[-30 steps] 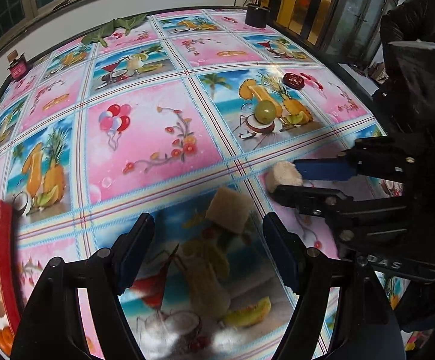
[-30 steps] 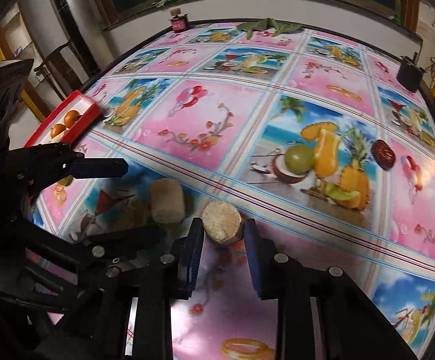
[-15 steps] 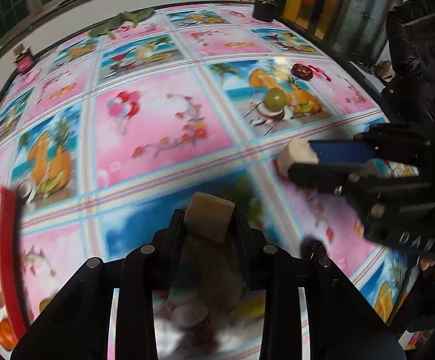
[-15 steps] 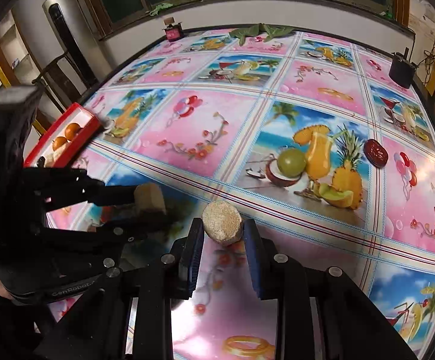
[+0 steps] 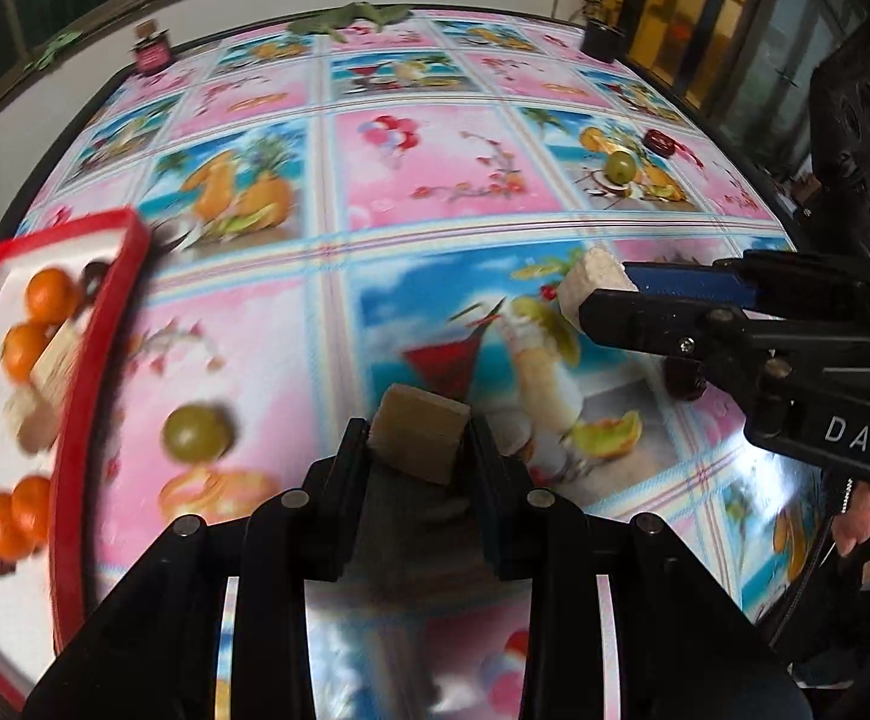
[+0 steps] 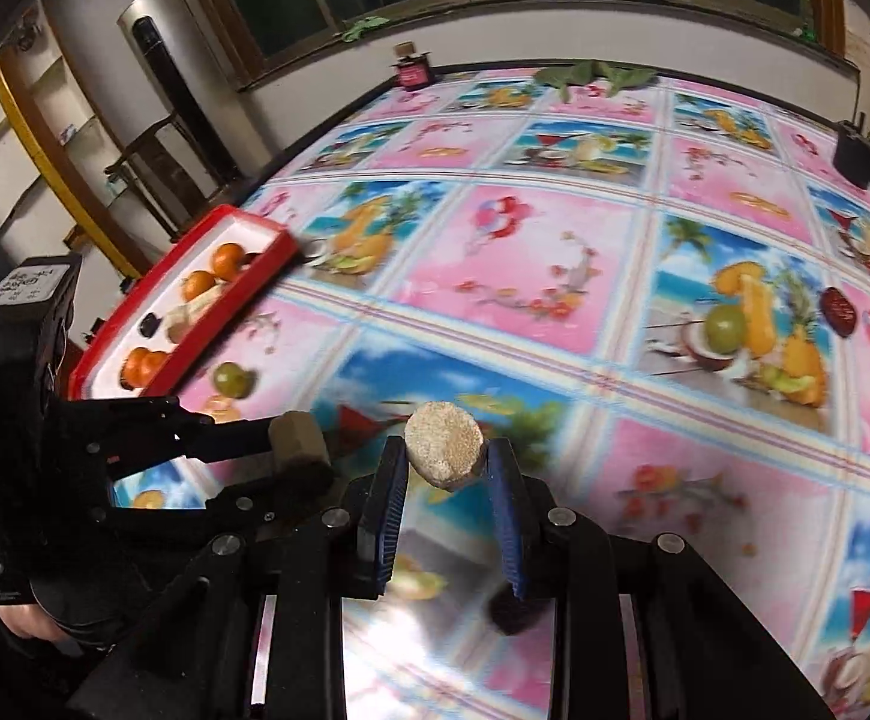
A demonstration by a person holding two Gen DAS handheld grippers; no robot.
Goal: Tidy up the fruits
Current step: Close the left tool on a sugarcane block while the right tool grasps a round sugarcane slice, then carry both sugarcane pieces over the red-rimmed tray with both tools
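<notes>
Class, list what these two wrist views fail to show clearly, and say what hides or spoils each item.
- Red tray contents, left wrist view: blurred, cut by the left edge.
- Dark object, left wrist view: half hidden behind the right gripper.
- Small bottle, right wrist view: too small to read.

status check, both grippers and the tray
Left gripper shut on tan block. Right gripper shut on round piece. Red tray left, green fruit beside it.

red tray (image 5: 105, 324) blurred, cut off at left edge.
</notes>
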